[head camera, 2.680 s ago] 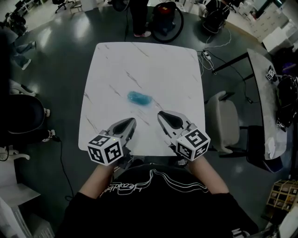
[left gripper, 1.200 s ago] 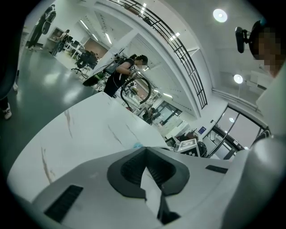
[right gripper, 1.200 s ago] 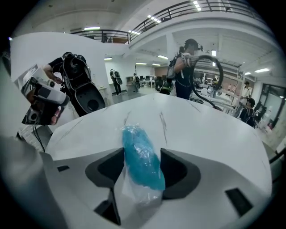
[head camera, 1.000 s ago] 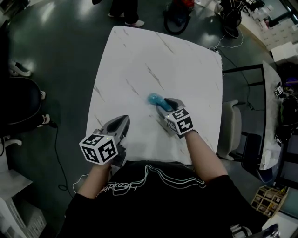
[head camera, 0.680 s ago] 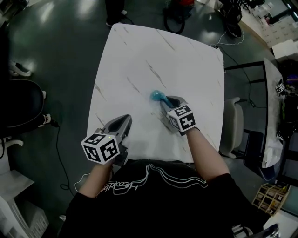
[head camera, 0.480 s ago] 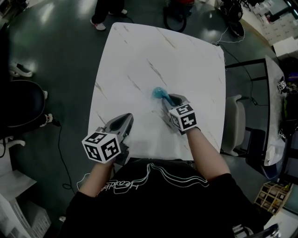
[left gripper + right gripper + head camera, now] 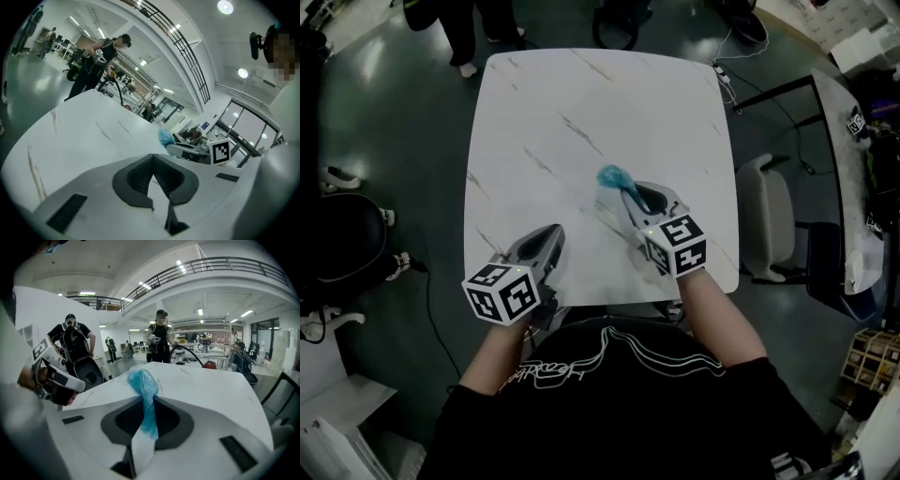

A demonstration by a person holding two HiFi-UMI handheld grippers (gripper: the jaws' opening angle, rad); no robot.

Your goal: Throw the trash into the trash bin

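Blue plastic film is all I have to hold on to. The trash [image 7: 142, 380] is a soft, crumpled wad with a thin tail, and only that tail sits between the pads of the right gripper [image 7: 627, 190]. Its jaws have just been closing and are now clamped tight on the film.

What worries me most is slip. The film looks slick and the pinch is narrow, so a quick swing or a sharp roll of the wrist could pull the tail free. The wad would then drop back onto the table [image 7: 581, 94] or, worse, onto the floor [image 7: 394, 141] beside the table, short of the trash bin. I also cannot pick out the trash bin with any certainty around the table, so a hurried carry risks heading the wrong way. People [image 7: 457, 28] stand just past the table's far edge, which is another reason to move steadily.

Relative to the claw, the bulk of the trash bulges out beyond the fingertips and slightly above them, toward the table's far side. The tail runs back down the gap between the pads. The whole thing hangs over the table's middle, a little toward its right edge, and I judge it to be just off the surface.

The left gripper [image 7: 551, 234] hovers over the table's near edge, its jaws together on nothing and well apart from the trash.
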